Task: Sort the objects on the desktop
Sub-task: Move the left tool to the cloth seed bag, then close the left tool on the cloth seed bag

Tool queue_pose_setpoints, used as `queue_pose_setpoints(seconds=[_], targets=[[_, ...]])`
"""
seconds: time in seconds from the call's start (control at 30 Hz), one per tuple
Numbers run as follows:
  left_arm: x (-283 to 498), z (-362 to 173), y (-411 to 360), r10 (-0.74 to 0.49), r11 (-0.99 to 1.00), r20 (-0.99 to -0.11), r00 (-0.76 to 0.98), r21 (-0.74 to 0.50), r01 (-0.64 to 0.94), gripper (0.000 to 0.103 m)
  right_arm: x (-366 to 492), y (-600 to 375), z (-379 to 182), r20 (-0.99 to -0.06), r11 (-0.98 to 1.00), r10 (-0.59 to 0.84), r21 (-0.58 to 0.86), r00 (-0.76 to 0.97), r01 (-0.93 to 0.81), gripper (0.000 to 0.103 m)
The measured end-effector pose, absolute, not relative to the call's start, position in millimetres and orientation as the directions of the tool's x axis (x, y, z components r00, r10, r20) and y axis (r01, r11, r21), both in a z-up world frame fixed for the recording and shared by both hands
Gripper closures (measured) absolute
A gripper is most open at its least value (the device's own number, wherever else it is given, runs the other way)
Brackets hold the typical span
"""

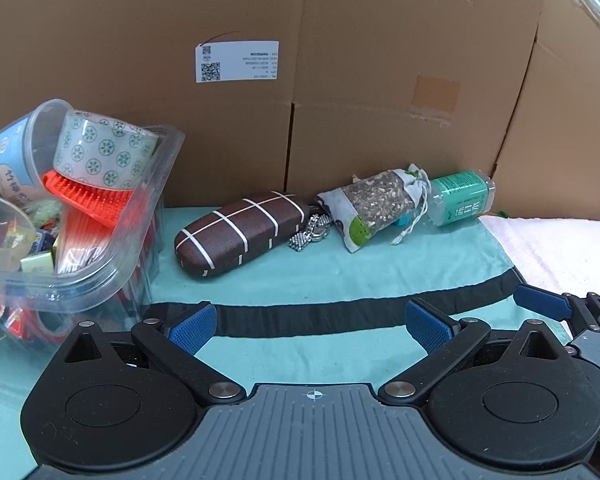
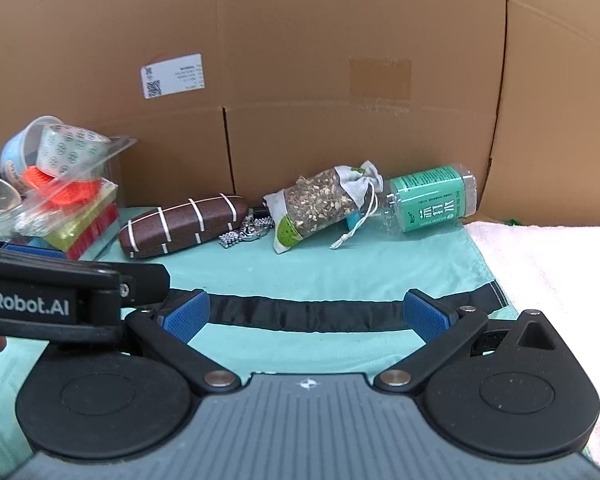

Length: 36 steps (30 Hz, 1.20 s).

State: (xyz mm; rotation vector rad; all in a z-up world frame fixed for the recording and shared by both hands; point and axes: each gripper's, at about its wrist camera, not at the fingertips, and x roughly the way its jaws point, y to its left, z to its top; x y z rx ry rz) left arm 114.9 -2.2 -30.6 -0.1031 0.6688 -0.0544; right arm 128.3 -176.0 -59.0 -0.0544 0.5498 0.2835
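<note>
Both grippers (image 1: 312,330) (image 2: 306,316) spread empty, yellow block (image 2: 85,216), perhaps sponge, only in right view.

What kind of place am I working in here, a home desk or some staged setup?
Likely a staged work table, not a lived-in desk: plain cardboard panels wall it in, a teal cloth covers the top, and a clear plastic bin of odds and ends stands at the left.
</note>
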Motion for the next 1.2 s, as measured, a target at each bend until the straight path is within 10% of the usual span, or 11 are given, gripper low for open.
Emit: queue_pose_setpoints(seconds=[0.8, 1.2], targets=[[240, -47, -12, -0.138, 0.980, -0.606, 0.783, -0.200, 0.018, 0.001, 259, -189, -79, -0.482, 0.947, 0.311, 0.086, 0.819, -0.309, 0.001], [304, -72, -36, -0.301, 0.949, -0.623, 0.722, -0.270, 0.163, 0.016, 290, -185, -93, -0.434, 0.913, 0.403, 0.129, 0.806, -0.387, 0.019]])
